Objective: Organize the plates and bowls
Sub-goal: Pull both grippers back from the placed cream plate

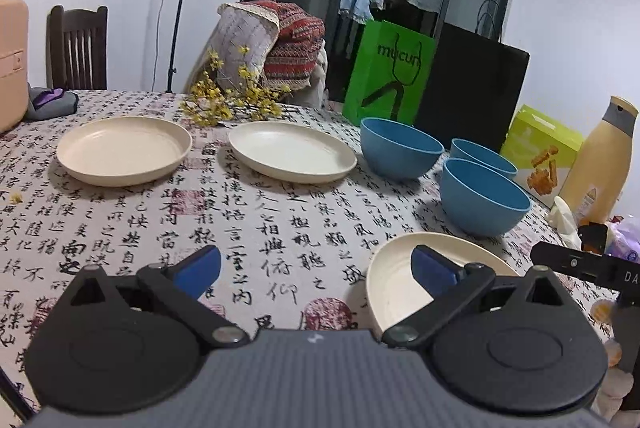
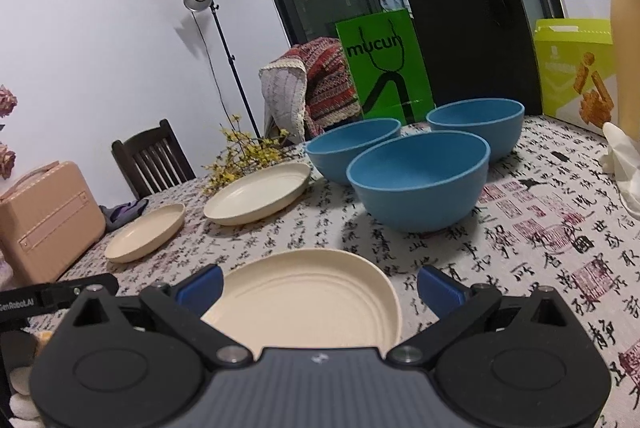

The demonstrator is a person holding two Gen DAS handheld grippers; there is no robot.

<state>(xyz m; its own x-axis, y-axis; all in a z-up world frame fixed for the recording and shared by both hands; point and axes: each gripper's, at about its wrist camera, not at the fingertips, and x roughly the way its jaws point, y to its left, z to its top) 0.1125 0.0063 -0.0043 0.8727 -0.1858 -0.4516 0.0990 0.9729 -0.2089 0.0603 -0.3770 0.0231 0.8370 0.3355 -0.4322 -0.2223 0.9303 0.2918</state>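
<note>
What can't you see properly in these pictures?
- Near cream plate: its front edge is hidden behind the right gripper body in the right wrist view.
- Yellow bottle: cut off by the frame edge, right wrist view.
- Bottle label: too small to read, left wrist view.

"mucun" on green bag (image 2: 384,67); "GenRobot.AI" on left tool (image 2: 24,302) (partly cut).

Plates (image 1: 124,149) matt cream plastic, bowls (image 2: 420,179) matt blue plastic. Worktop (image 1: 248,228) covered in printed cloth. Chair (image 1: 78,47) dark wood.
</note>
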